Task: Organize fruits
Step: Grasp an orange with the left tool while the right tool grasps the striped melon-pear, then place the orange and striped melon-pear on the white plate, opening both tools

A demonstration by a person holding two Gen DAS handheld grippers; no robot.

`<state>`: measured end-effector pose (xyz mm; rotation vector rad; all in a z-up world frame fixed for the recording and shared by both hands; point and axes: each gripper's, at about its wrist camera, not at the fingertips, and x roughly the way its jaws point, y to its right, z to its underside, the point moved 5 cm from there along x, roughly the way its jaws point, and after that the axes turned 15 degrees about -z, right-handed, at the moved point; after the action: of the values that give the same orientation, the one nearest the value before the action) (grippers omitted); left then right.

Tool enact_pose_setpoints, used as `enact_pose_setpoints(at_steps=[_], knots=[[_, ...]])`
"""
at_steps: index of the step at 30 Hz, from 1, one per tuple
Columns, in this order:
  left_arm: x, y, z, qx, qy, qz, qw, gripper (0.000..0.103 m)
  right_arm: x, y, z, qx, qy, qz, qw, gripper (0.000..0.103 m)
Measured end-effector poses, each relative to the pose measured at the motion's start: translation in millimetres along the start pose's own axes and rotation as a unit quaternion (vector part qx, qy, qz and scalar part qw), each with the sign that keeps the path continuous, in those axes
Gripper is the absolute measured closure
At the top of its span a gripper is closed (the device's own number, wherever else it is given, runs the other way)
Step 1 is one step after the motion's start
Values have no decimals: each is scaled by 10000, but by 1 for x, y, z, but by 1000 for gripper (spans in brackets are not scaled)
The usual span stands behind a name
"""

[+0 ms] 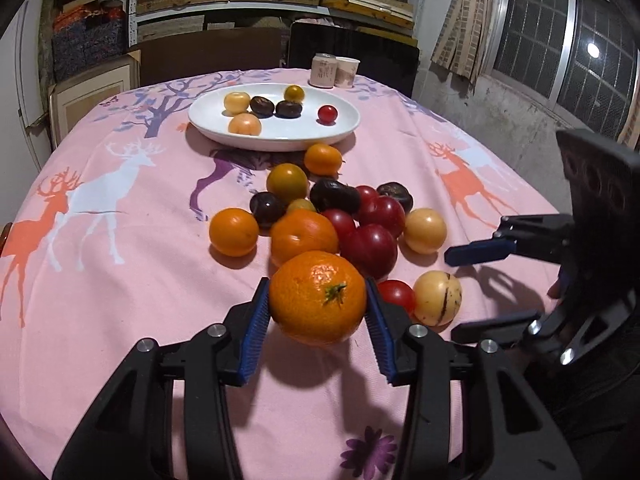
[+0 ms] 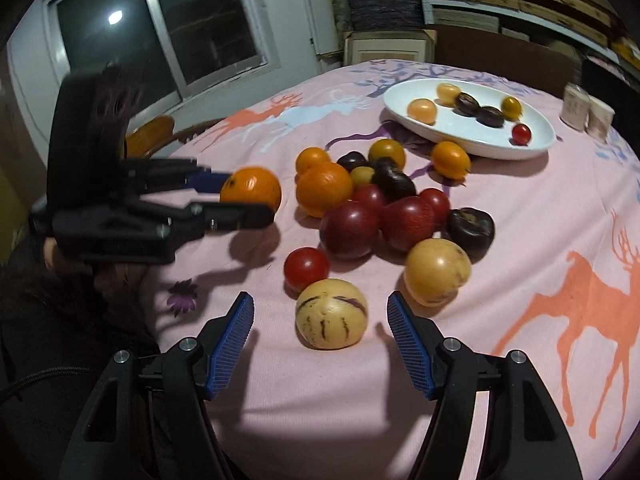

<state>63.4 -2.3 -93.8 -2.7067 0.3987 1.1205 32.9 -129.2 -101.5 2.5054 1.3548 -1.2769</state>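
Quick tally: 4 oranges (image 1: pixel 234 232), 6 red fruits (image 1: pixel 372 248), 5 dk-purple fruits (image 1: pixel 334 196), 4 pale-yellow fruits (image 1: pixel 425 230), 3 olive-yellow fruits (image 1: pixel 287 183). 1 plate (image 1: pixel 344 128) at 12 o'clock w/ 6 fruits. 1 can (image 1: pixel 323 70), 1 cup (image 1: pixel 347 72).

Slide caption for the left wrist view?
Left gripper jaws clamp an orange beside the fruit pile; white plate behind.

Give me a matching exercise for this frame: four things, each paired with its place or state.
1. mandarin
2. striped melon
3. small red tomato
4. can

a. on the white plate
b. behind the plate, beside a cup
c. clamped in the left gripper
d. on the cloth before the open right gripper

Pairs: 1-c, 2-d, 3-a, 4-b
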Motion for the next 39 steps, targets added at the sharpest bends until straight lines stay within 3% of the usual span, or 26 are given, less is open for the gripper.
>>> enact_pose_setpoints(at_steps=[2,3,4,11,18,23,30,39], knots=[[0,-1,0,-5,-15,1,10000,59,8,1,2,-29,-128,80,9999,41],[0,0,0,7,-25,8,10000,58,13,2,5,12,-251,57,9997,55],[1,1,1,23,-42,16,10000,58,16,4,7,15,-312,142,9994,62],[3,0,6,-17,-104,22,9999,58,9,7,11,209,-143,-16,9997,63],[0,-4,5,-89,-74,-3,9999,58,-23,30,0,710,585,-69,9957,62],[-2,-9,-6,-111,-24,-43,9999,58,-59,56,-15,1045,1194,185,9872,62],[5,-25,-61,-165,215,-184,9995,58,-96,93,-61,1139,1692,544,9775,62],[60,-50,-144,-346,229,-462,9981,58,-82,135,-124,1086,1739,851,9751,62]])
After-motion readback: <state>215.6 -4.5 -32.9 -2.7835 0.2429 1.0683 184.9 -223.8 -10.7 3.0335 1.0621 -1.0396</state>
